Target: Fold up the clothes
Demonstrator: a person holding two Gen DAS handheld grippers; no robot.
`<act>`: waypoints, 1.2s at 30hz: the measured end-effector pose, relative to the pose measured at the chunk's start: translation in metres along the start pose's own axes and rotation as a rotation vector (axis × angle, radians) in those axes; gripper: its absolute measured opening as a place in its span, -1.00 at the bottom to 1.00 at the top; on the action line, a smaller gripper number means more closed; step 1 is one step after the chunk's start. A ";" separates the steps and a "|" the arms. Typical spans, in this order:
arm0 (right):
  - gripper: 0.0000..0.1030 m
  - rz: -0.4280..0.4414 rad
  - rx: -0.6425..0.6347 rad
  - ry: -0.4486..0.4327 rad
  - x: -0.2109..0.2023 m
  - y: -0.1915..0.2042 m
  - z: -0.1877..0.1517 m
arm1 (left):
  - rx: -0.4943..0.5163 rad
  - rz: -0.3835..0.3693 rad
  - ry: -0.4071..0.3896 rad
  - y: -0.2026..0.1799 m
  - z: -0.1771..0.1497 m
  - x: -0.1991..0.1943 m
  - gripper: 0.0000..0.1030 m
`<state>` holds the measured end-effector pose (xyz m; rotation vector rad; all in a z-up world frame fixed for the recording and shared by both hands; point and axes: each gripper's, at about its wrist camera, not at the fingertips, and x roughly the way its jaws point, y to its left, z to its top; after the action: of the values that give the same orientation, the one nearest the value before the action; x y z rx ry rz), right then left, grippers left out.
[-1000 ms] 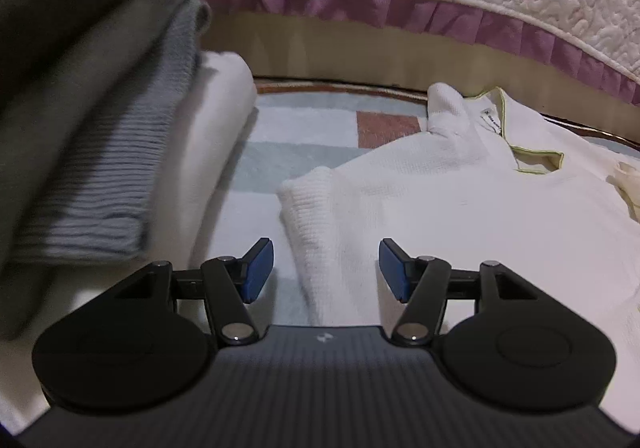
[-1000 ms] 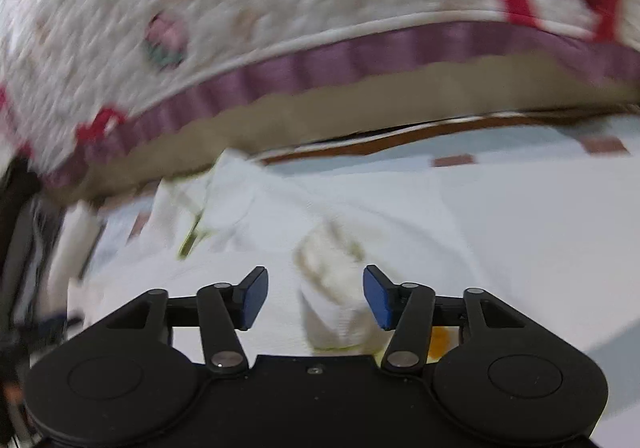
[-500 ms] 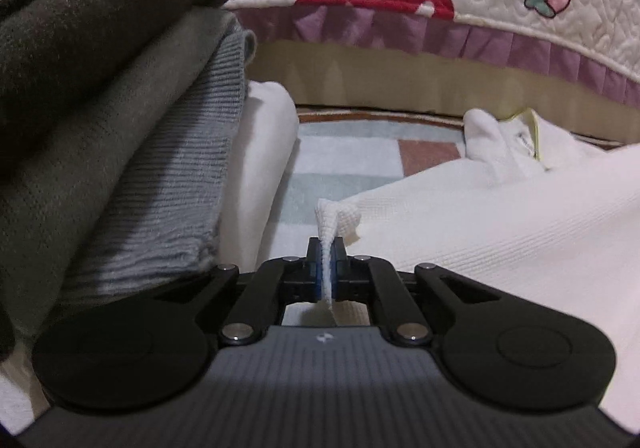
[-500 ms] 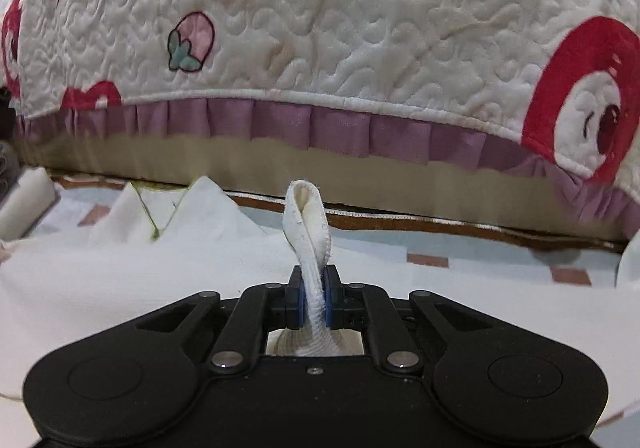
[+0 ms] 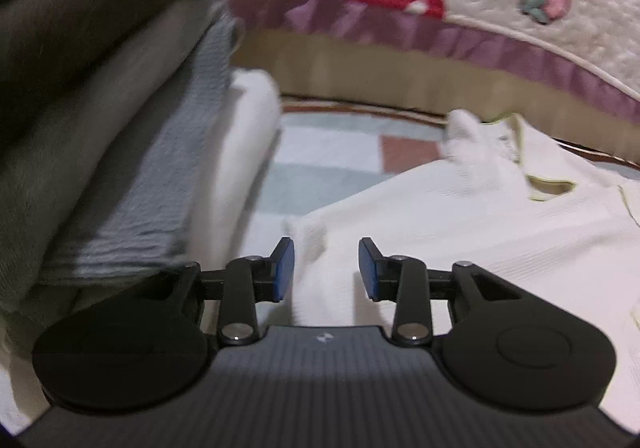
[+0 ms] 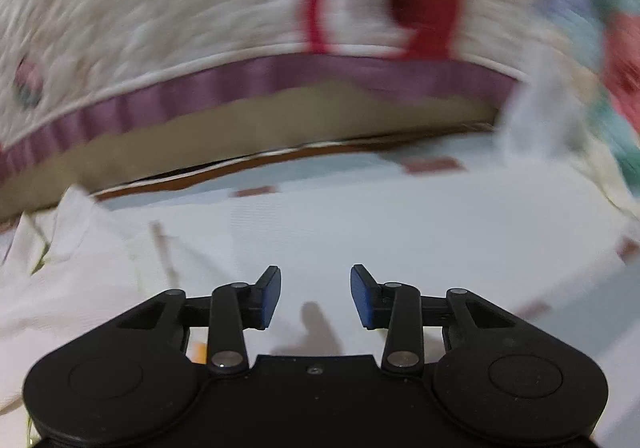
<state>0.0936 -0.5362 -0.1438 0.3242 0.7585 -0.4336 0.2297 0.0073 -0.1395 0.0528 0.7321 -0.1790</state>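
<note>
Left tongs (image 5: 326, 268) jaws just been opening, standing apart over near-left corner of white waffle-knit garment (image 5: 460, 232), not gripping. Right tongs (image 6: 316, 296) likewise opening, empty. Garment lying flat on checked mat (image 5: 320, 151). Risk: released fold springing open; folded stack (image 5: 112, 151) crowding left.

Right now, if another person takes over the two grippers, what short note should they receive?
Left gripper: open, jaws just opened, a fold of the white garment lies between them, not pinched.
Right gripper: open, jaws just opened, nothing between them; white cloth below.
Folded pile stands left of the garment.
Done: both grippers have let go.
Left: the garment is not yet a compact fold.
</note>
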 end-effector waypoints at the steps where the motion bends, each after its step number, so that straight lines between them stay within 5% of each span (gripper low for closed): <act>1: -0.15 -0.019 0.018 0.008 -0.007 -0.017 -0.002 | 0.028 0.000 -0.013 -0.009 0.001 -0.005 -0.31; 6: -0.15 -0.059 0.109 0.044 -0.044 -0.099 -0.011 | 0.103 -0.100 -0.024 -0.061 0.002 -0.027 -0.18; 13: 0.00 -0.045 0.171 0.027 -0.073 -0.179 -0.018 | 0.185 -0.298 0.062 -0.161 -0.016 -0.067 -0.13; 19: 0.08 -0.245 0.118 -0.084 -0.068 -0.221 -0.018 | 0.293 -0.427 0.098 -0.264 -0.018 -0.078 -0.10; 20: 0.05 -0.228 0.131 -0.088 -0.063 -0.229 -0.016 | 0.300 -0.470 0.107 -0.281 -0.015 -0.079 -0.10; 23: -0.46 -0.130 0.217 -0.068 -0.044 -0.257 -0.008 | 0.342 -0.554 0.098 -0.337 -0.010 -0.078 -0.14; 25: -0.47 -0.105 0.249 -0.061 -0.032 -0.268 0.000 | 0.403 -0.589 0.076 -0.377 -0.009 -0.070 -0.19; 27: -0.46 -0.152 0.201 -0.048 -0.021 -0.266 0.002 | 0.485 -0.600 0.039 -0.417 -0.014 -0.058 -0.40; 29: -0.44 -0.191 0.146 -0.020 -0.012 -0.261 -0.004 | 0.535 -0.590 0.026 -0.447 -0.019 -0.045 -0.40; 31: -0.39 -0.158 0.138 -0.006 -0.010 -0.264 -0.012 | 0.529 -0.599 0.047 -0.469 -0.022 -0.032 -0.40; 33: -0.03 -0.096 0.176 -0.026 -0.012 -0.274 -0.016 | 0.536 -0.590 0.057 -0.486 -0.026 -0.022 -0.39; 36: 0.07 -0.046 0.297 -0.049 -0.007 -0.293 -0.014 | 0.579 -0.541 0.078 -0.507 -0.037 -0.007 -0.39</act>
<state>-0.0620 -0.7818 -0.1852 0.5729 0.6542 -0.5974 0.1088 -0.4862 -0.1550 0.4164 0.7408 -0.9078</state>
